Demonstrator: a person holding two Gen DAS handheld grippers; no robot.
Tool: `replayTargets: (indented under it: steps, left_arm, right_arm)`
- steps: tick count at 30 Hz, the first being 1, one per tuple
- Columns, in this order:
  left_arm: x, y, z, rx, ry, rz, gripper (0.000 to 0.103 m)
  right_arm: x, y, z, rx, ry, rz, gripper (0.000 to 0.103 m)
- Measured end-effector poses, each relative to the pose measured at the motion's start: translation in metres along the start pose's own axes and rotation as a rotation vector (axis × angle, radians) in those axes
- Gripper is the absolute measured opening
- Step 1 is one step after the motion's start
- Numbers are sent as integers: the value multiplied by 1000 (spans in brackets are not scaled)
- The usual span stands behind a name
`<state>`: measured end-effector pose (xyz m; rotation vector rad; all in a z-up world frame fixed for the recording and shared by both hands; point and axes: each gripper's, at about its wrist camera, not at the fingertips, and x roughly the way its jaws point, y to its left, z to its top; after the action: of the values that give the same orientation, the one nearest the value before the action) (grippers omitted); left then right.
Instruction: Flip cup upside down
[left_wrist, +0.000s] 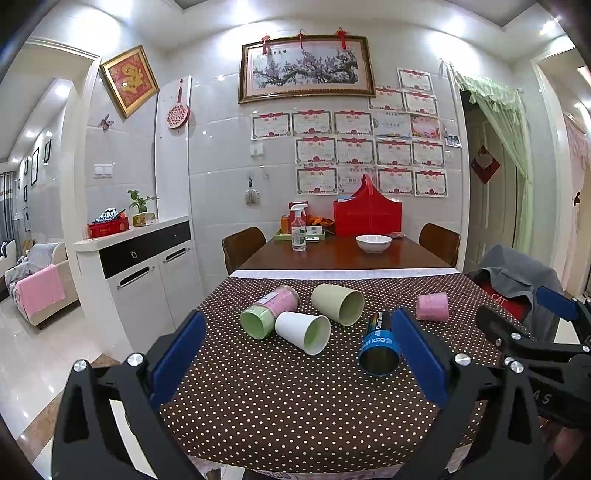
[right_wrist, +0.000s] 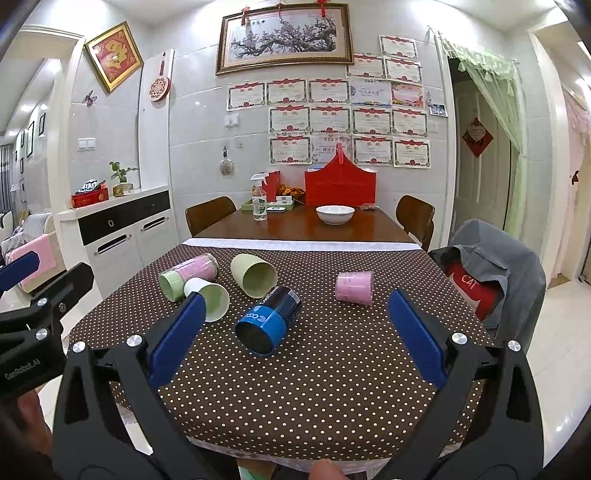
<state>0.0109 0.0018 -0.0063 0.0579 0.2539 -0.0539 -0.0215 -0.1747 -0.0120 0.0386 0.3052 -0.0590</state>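
- Your left gripper (left_wrist: 295, 354) is spread wide with nothing between its pads, hovering above the dotted tablecloth (left_wrist: 295, 406).
- Your right gripper (right_wrist: 295, 339) is likewise released and empty.
- The blue cup (right_wrist: 267, 321) lies on its side on the tablecloth, near the white cup (right_wrist: 212, 299), mouth toward you.

Tablecloth (right_wrist: 332, 369): dark brown with a regular grid of small white dots, edged by a white band at its far end. Cups on it: blue cup (right_wrist: 267, 320), black upper body, bright blue band with white lettering; white cup (right_wrist: 208, 297), pale green inside; sage-green cup (right_wrist: 254, 275); pink cup (right_wrist: 354, 287); pink cup with green rim (right_wrist: 186, 277). Gripper pads (right_wrist: 177, 338): deep blue on black frames. Bowl (right_wrist: 335, 214): white. Box (right_wrist: 340, 186) behind it: red.
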Motion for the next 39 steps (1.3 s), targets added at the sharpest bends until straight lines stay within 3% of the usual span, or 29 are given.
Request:
replayTargets:
  steps: [26, 39]
  left_arm:
    - [13, 5, 0, 17, 25, 7, 99]
    - [90, 35, -8, 43, 165, 28, 99]
  right_arm:
    - [18, 7, -3, -12, 15, 10, 97]
    - [88, 12, -6, -32, 98, 46, 97]
